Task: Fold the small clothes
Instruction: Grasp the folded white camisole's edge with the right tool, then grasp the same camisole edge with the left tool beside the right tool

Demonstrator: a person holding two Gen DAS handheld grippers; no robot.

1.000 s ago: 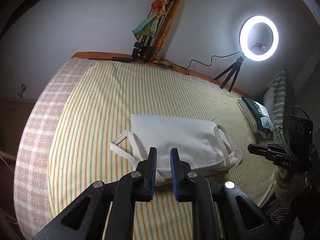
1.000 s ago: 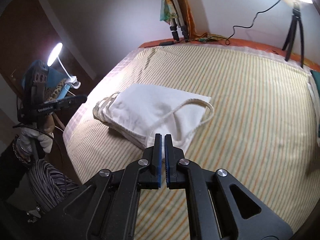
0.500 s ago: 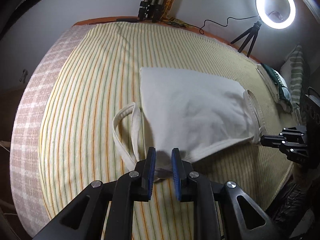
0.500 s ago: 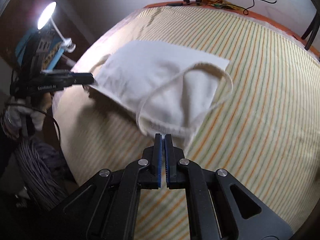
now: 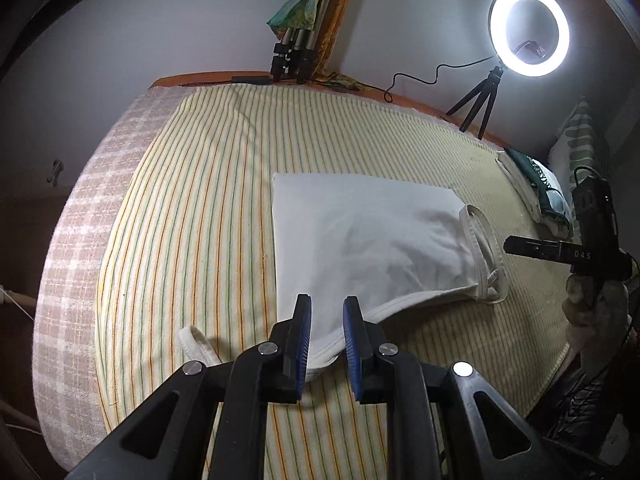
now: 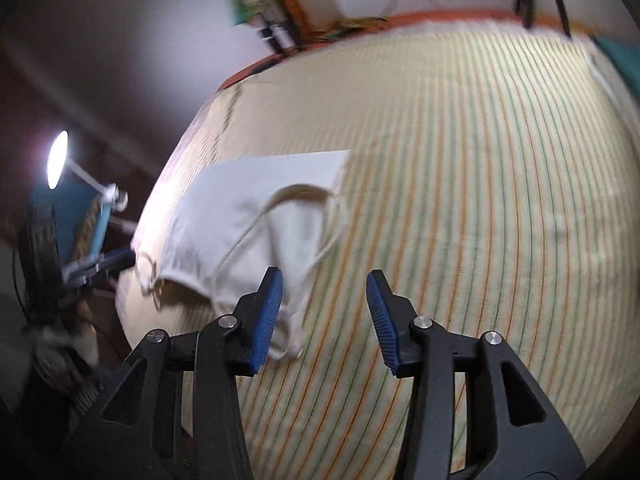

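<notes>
A white sleeveless undershirt [image 5: 372, 240] lies on the striped bed sheet [image 5: 200, 216]. Its near hem runs between the fingers of my left gripper [image 5: 326, 320], which stand slightly apart around the cloth edge without pinching it. One strap loop [image 5: 196, 342] lies left of the gripper. In the right wrist view the undershirt [image 6: 248, 216] lies left of my right gripper [image 6: 324, 292], which is wide open and empty above the sheet. That view is blurred. The right gripper also shows in the left wrist view [image 5: 552, 250] beside the shirt's right straps.
A ring light on a small tripod [image 5: 528, 32] stands at the bed's far right corner. Folded tripods [image 5: 292, 52] lean on the wall. A pile of clothes [image 5: 540, 192] lies at the right edge. A desk lamp [image 6: 58, 160] shines left of the bed.
My right gripper has opened wide and let go of the shirt edge. My left gripper has pulled back and up; the shirt hem still lies between its fingers.
</notes>
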